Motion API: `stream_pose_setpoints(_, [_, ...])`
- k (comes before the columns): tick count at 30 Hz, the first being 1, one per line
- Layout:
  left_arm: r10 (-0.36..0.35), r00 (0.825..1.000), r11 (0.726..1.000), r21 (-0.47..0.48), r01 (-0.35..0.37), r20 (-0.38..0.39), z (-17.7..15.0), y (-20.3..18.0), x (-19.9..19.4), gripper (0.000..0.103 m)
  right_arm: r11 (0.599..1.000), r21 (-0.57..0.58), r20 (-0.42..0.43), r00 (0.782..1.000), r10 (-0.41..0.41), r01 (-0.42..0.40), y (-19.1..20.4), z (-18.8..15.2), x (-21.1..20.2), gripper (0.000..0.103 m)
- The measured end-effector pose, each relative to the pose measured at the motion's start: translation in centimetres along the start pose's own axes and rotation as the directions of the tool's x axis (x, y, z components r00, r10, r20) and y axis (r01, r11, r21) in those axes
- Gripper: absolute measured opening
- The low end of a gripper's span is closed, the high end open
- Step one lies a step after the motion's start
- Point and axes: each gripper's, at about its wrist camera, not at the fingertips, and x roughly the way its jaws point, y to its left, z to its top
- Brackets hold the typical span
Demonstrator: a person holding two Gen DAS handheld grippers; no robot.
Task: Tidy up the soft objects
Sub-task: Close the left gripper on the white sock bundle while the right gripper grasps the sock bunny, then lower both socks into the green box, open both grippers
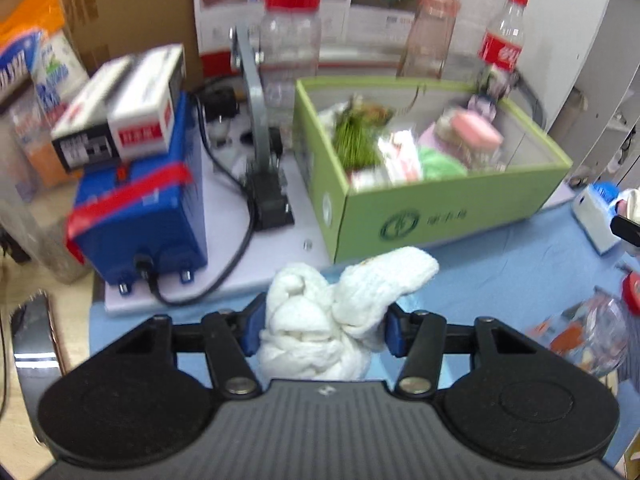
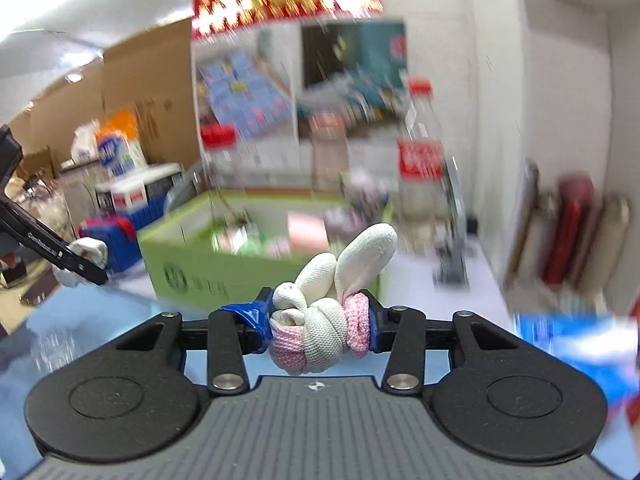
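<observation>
My left gripper [image 1: 320, 330] is shut on a white knotted towel [image 1: 340, 304], held just above the blue tablecloth in front of the green box [image 1: 440, 204]. The box holds several soft items: pink, green and white cloths and a grass-like tuft. My right gripper [image 2: 318, 326] is shut on a pink-and-white knotted sock bundle [image 2: 324, 320], also facing the green box [image 2: 192, 272]. The left gripper with its white towel [image 2: 86, 258] shows at the far left of the right wrist view.
A blue device [image 1: 140, 216] with white cartons on top stands left of the box on a white board. Clear bottles with red caps [image 1: 292, 40] and a cola bottle [image 1: 504, 40] stand behind. A plastic jar [image 1: 592, 332] lies at the right on the blue cloth.
</observation>
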Motion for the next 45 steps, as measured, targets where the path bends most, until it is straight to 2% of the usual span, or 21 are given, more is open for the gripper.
stream_pose_setpoints(4, [-0.012,0.998,1.000,0.016,0.011,0.061,4.1,-1.2,-1.2,0.055,0.999,-0.049,0.037,0.999,0.015,-0.013,0.7,4.4,2.6,0.029])
stream_pose_setpoints(9, [-0.036,0.994,0.999,0.031,0.033,0.104,9.4,-3.1,-0.4,0.055,0.998,-0.041,-0.015,0.999,0.041,-0.042,0.3,8.1,8.1,0.029])
stream_pose_setpoints(13, [-0.061,0.993,0.998,0.038,0.057,0.104,12.2,-4.3,2.0,0.055,0.998,-0.041,-0.076,0.996,0.048,-0.052,0.3,8.6,12.0,0.030])
stream_pose_setpoints(16, [-0.041,0.995,0.998,0.043,0.037,0.086,13.3,-4.7,4.5,0.056,0.995,0.008,-0.118,0.988,0.098,-0.098,-0.2,8.2,14.4,0.035])
stream_pose_setpoints(18, [-0.025,0.997,0.999,0.043,0.022,0.070,13.5,-4.7,5.8,0.063,0.992,0.034,-0.172,0.977,0.125,-0.121,-0.1,7.6,16.1,0.038])
stream_pose_setpoints(20, [-0.013,0.997,0.999,0.037,0.010,0.072,13.4,-4.4,6.5,0.085,0.994,0.057,-0.259,0.960,0.109,-0.098,0.1,7.1,17.3,0.039])
stream_pose_setpoints(21, [-0.010,0.997,1.000,0.030,0.008,0.078,13.3,-4.3,6.6,0.085,0.994,0.066,-0.250,0.963,0.102,-0.088,0.1,7.1,17.3,0.040])
stream_pose_setpoints(24, [-0.015,0.995,1.000,0.008,0.014,0.099,13.0,-3.5,5.8,0.087,0.996,0.077,-0.122,0.991,0.064,-0.055,-0.1,7.9,15.4,0.044])
stream_pose_setpoints(26, [-0.014,0.993,1.000,0.000,0.014,0.114,13.0,-3.3,5.0,0.088,0.995,0.078,-0.089,0.994,0.066,-0.060,0.1,8.6,14.3,0.046])
stream_pose_setpoints(31, [-0.031,0.991,0.999,-0.018,0.033,0.127,12.3,-3.3,3.3,0.088,0.998,0.043,-0.076,0.996,0.048,-0.045,1.2,9.1,12.3,0.050])
stream_pose_setpoints(34, [-0.016,0.992,1.000,-0.007,0.017,0.125,11.1,-3.6,2.3,0.089,0.998,0.037,-0.081,0.996,0.043,-0.040,1.1,8.6,11.0,0.053])
stream_pose_setpoints(39, [0.003,0.990,1.000,-0.007,-0.002,0.144,7.8,-3.7,0.0,0.093,0.998,0.060,-0.093,0.995,0.024,-0.019,0.8,7.4,8.9,0.056])
stream_pose_setpoints(45, [0.023,0.980,0.998,-0.062,-0.010,0.199,3.8,-3.6,-3.5,0.096,0.994,0.110,-0.068,0.998,-0.015,0.023,0.7,5.2,4.2,0.058])
